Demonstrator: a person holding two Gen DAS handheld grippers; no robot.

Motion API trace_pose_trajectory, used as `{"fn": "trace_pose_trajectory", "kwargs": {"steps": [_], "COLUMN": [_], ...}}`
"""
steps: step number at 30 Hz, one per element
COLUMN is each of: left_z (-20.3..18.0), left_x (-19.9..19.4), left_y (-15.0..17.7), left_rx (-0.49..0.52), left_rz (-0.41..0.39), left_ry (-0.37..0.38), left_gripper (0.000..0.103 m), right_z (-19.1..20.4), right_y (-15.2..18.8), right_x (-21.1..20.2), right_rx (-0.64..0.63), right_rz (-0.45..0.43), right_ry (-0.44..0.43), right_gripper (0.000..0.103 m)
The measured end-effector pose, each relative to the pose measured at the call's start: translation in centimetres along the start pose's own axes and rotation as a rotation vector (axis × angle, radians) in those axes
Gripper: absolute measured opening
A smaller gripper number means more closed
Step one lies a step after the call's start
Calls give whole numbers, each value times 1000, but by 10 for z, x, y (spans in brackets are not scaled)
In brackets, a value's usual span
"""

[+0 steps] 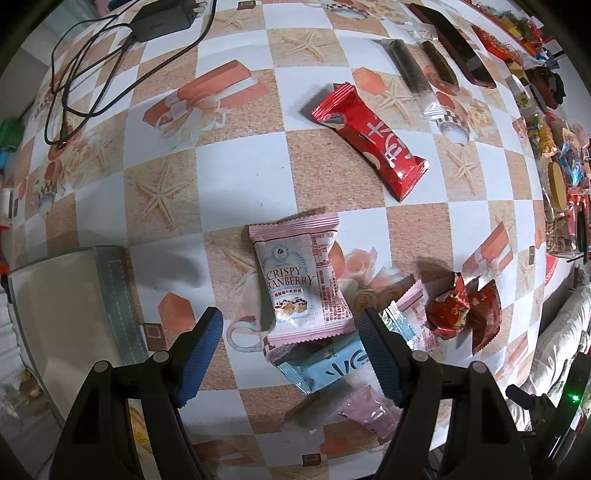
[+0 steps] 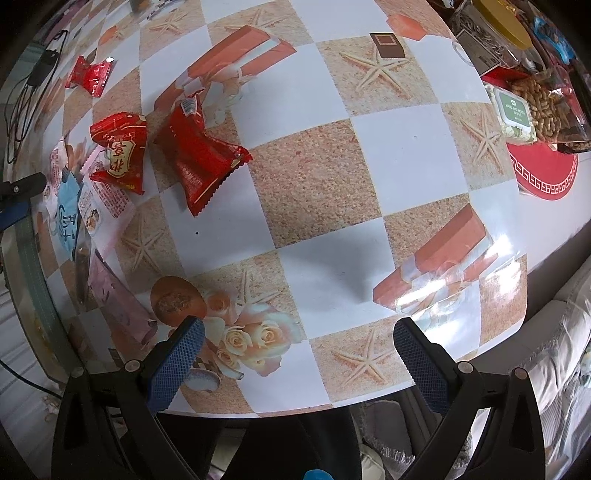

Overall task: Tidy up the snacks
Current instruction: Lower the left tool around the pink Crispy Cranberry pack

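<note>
Left wrist: pink packet (image 1: 301, 280) between spread left tongs (image 1: 291, 354).

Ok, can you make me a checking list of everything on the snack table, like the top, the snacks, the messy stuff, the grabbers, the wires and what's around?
Surface: checkered tablecloth printed with starfish, gift boxes and roses.
Job's things: pink cranberry packet lying partly over a blue packet; long red bar apart from them; two red packets close together.
Clutter: snack pile along the far edge; peanuts bag; wipes pack; red mat.
Grippers: left gripper open above the pink and blue packets, holding nothing; right gripper open over bare cloth near the table edge.
Cables: black charger with looped cord.
Surroundings: grey bag beside the table; light sofa.
</note>
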State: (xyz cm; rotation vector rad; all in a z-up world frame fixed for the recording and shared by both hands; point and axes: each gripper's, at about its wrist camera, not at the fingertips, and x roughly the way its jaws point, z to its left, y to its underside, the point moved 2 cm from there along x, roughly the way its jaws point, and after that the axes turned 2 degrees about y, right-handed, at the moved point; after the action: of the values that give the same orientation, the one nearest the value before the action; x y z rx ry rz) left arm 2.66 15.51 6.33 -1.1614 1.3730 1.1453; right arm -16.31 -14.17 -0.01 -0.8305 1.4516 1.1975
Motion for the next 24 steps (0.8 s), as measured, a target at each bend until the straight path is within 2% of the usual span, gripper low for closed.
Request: {"fn": "trace_pose_trajectory", "kwargs": {"steps": [11,17,24], "left_z": [1,-3,-6], "left_x": [6,15,29], "left_y": [-2,-10,-22], "left_rx": [-4,-12,-31], "left_rz": [8,30,39], "left_ry": [-5,3,-4], "left_gripper": [79,79,79], "right_z": [7,-9,-37], "right_y": [-9,-5,13], "right_x": [-1,-26,-29], "right_rx": [7,43,123], "right_rz": [1,-46,-52], "right_ry": [5,17,22], "right_gripper": [103,103,103]}}
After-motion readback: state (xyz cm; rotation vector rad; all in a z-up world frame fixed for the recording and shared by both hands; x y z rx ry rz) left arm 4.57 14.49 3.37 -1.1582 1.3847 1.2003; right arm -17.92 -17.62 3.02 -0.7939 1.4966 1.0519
